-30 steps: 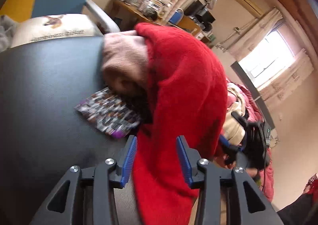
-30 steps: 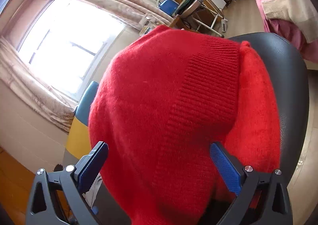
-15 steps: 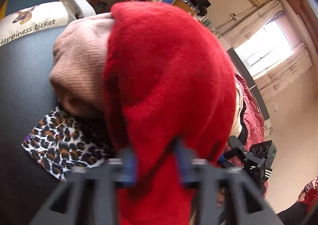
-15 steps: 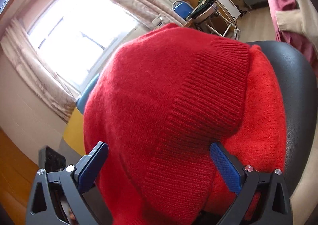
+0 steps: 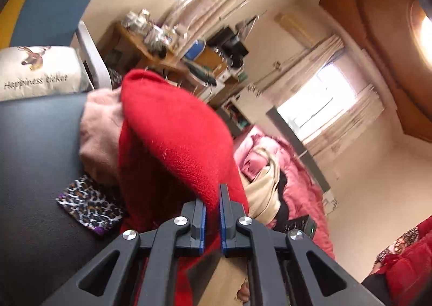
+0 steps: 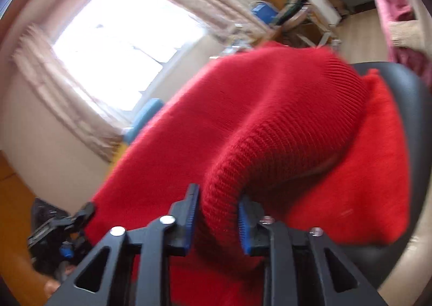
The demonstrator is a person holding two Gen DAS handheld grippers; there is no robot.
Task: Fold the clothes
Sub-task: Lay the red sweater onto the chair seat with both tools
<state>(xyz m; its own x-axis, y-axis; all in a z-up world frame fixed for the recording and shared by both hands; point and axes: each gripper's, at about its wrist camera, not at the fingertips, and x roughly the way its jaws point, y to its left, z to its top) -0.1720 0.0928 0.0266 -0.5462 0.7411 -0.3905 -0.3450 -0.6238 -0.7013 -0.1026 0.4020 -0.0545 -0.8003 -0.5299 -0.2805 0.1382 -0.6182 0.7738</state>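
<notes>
A red knitted sweater (image 5: pixel 172 138) lies heaped on a black padded seat (image 5: pixel 35 157). In the left wrist view my left gripper (image 5: pixel 213 198) is shut on a thin edge of it, and the cloth rises in a tent from the pads. In the right wrist view the red sweater (image 6: pixel 270 117) fills the middle. My right gripper (image 6: pixel 219 195) has its jaws closing on a thick roll of the ribbed hem, and both blue pads touch that roll. The sweater hides whatever lies beneath it.
A pink knit garment (image 5: pixel 100 130) and a leopard-print cloth (image 5: pixel 89 206) lie under the sweater's left side. A printed cushion (image 5: pixel 35 73) sits behind the seat. A heap of pink bedding and clothes (image 5: pixel 291 176) lies to the right, and a cluttered desk (image 5: pixel 162 54) stands farther back.
Both grippers went from open to closed on the red sweater, the left first. Both have risen, lifting the sweater's near edge off the seat.
</notes>
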